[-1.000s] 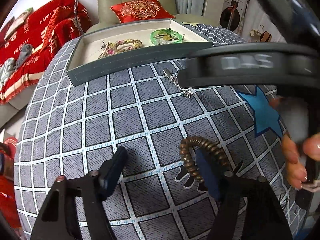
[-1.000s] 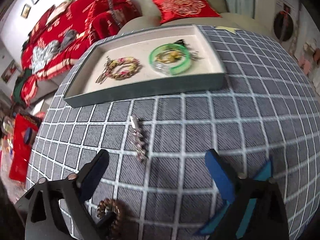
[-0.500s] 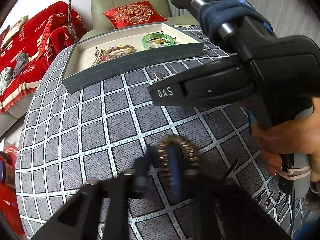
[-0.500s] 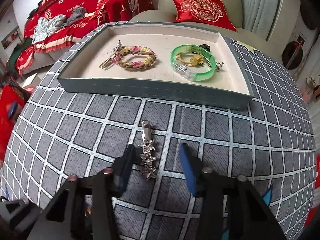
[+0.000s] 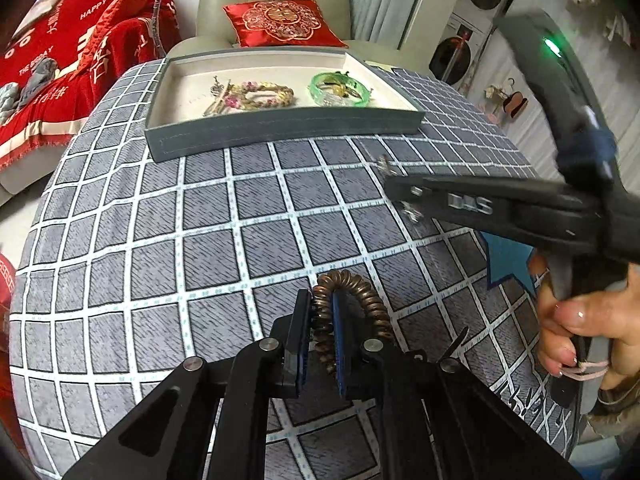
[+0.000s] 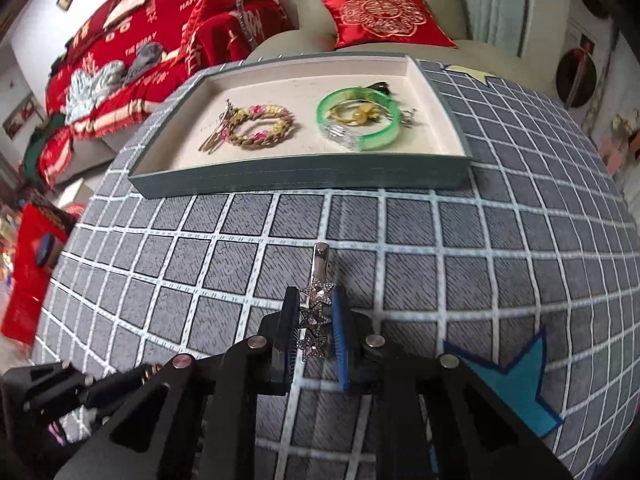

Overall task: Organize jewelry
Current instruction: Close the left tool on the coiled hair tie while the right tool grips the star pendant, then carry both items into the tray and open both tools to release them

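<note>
- In the left wrist view, the left tool (image 5: 319, 334) is seen at the lower middle of the frame, its jaws nearly closed on one side of a bronze-coloured coiled spring bracelet (image 5: 352, 312); the rest of the ring loops free to the right of the blue pad. A grip on a single strand is judged the only workable hold on such a hoop lying flat.
- The grey checked cloth of the table (image 5: 160, 240) fills the middle of that frame, and whether the bracelet is touching it cannot be told.
- At the upper middle, a shallow grey tray with a cream lining (image 5: 280, 130) is set, holding a braided yellow-and-pink bracelet (image 5: 260, 96) on its left and a translucent green bangle (image 5: 340, 90) on its right; it is judged to be the place where the pieces are gathered.
- In the right wrist view, the right tool (image 6: 314, 338) is seen at the lower middle, closed narrowly on a silver hair clip with rhinestone stars (image 6: 316, 312), gripped across the stars, its plain end pointing toward the tray.
</note>
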A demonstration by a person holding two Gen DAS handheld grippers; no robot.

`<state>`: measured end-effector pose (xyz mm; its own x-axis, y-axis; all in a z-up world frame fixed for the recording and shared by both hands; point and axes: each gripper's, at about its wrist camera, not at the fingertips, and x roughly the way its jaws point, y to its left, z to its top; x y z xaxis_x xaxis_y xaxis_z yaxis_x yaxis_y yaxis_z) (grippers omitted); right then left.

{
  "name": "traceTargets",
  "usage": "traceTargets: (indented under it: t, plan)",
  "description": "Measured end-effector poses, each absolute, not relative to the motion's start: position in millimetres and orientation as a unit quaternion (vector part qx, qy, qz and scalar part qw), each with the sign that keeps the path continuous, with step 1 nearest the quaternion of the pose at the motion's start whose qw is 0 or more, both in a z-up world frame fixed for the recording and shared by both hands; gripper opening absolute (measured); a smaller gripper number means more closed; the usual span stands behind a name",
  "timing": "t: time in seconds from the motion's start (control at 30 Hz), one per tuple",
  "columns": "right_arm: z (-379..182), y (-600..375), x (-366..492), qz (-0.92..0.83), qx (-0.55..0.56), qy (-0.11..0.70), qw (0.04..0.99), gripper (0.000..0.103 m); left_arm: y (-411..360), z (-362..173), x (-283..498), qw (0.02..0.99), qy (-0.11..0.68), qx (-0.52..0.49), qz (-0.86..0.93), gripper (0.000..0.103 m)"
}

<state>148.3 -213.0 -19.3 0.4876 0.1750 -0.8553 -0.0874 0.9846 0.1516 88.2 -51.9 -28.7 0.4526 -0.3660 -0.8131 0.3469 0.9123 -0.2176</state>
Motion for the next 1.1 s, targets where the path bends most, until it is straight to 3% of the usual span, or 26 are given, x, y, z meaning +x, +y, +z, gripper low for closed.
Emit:
traceTargets:
  t: [0.6,1.1]
  plan:
    - [29.6,-233.4,134.9,0.087,0.099,0.467,0.874,0.018,-15.6,19.4,122.3,0.873,0.439,-0.034,-0.211,0.027]
    - [80.5,-228.7,215.0,0.099,0.091,0.442,0.887,0.018,8.1,77.6,215.4,0.901,0.392,-0.032,-0.182,0.027]
